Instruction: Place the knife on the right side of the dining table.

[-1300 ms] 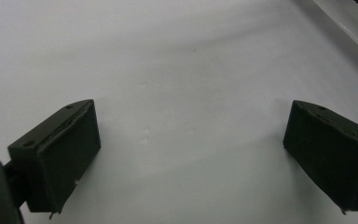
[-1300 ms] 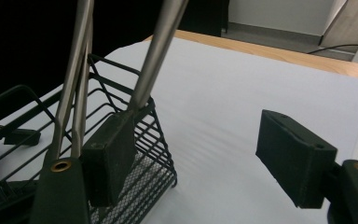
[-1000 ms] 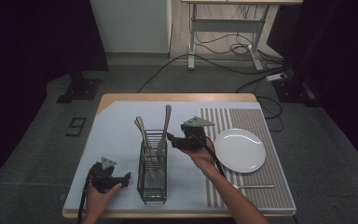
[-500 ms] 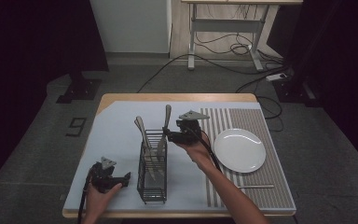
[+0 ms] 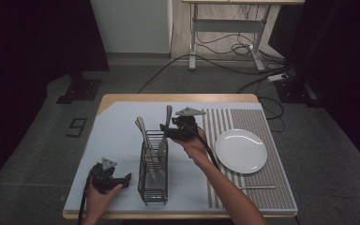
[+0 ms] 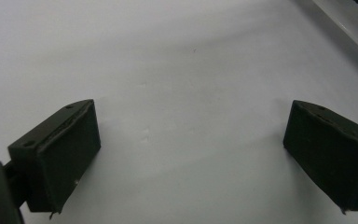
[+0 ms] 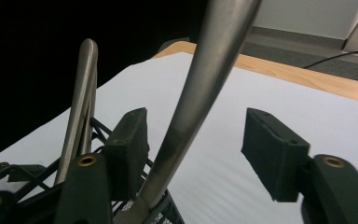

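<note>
Grey mat, wire caddy [image 5: 153, 164] mid-table holding upright cutlery. Right gripper [image 7: 193, 154] closing around one handle [image 7: 200, 98], pads not yet pressing; left gripper [image 6: 191, 158] open, empty, near front-left corner. Still unpulled; plate [image 5: 241, 151] bare.

Counted on the table [image 5: 122, 136]: one wire cutlery basket [image 5: 153, 168]; three cutlery handles [image 5: 168, 116] stood up out of it; one white plate [image 5: 241, 151]; one loose utensil [image 5: 257, 187] on the striped mat [image 5: 272, 183]; two hand-held grippers [image 5: 126, 179] were present
</note>
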The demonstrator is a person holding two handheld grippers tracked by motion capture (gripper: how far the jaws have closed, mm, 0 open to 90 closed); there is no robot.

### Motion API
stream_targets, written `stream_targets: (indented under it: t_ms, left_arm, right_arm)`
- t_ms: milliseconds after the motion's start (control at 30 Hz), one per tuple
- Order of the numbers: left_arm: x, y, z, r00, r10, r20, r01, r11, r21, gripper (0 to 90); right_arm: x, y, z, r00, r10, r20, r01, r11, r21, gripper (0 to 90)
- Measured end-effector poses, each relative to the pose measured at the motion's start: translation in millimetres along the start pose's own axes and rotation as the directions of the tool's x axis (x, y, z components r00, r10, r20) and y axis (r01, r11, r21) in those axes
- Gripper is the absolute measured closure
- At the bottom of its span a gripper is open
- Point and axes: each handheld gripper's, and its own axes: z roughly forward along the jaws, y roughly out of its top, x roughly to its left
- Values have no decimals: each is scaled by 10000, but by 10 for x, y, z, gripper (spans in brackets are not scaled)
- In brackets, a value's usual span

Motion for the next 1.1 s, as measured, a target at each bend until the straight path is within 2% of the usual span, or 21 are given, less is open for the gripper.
stream_targets:
  t_ms: [67, 133, 167, 267, 300, 433, 567, 600, 667, 767, 900, 1100]
  left_arm:
    - [1, 0, 0, 10000, 7, 7, -7, 10000, 11, 32]
    - [0, 0, 0, 10000, -12, 17, 12, 10000, 5, 32]
    - [0, 0, 0, 10000, -13, 17, 13, 10000, 3, 32]
    - [0, 0, 0, 10000, -13, 13, 13, 10000, 5, 32]
    - [0, 0, 0, 10000, -13, 13, 13, 10000, 5, 32]
    - [0, 0, -1, 10000, 1, 9, -1, 10000, 14, 32]
    - [0, 0, 0, 10000, -2, 11, 2, 10000, 14, 32]
    - [-1, 0, 0, 10000, -16, 12, 16, 10000, 4, 32]
    - [1, 0, 0, 10000, -7, 19, 7, 10000, 17, 32]
    - [1, 0, -1, 10000, -6, 15, 6, 10000, 16, 32]
    - [-1, 0, 0, 10000, -16, 12, 16, 10000, 5, 32]
    - [0, 0, -2, 10000, -3, 9, 3, 10000, 17, 32]
  right_arm:
    - [-2, 3, 8, 10000, 4, -39, -4, 10000, -1, 434]
    - [-18, 11, 24, 9999, -67, -153, 67, 10000, -40, 510]
    - [-18, 11, 24, 9999, -67, -153, 67, 10000, -40, 510]
    - [-28, 17, 25, 9985, -104, -529, 101, 9999, -59, 600]
    - [-28, 17, 25, 9985, -104, -529, 101, 9999, -59, 600]
    - [-16, 24, 21, 9966, -237, -794, 228, 9997, -129, 704]
    - [-3, 24, -4, 9967, -196, -788, 167, 9992, -373, 747]
    - [3, 30, -28, 9963, -117, -853, 66, 9982, -601, 768]
    - [4, 44, -53, 9943, -32, -1062, -48, 9971, -754, 783]
    - [18, 60, -78, 9932, -116, -1157, 28, 9971, -760, 791]
    - [25, 80, -126, 9906, -143, -1359, 72, 9986, -522, 797]
    - [57, 105, -255, 9803, -24, -1975, -94, 9982, -591, 831]
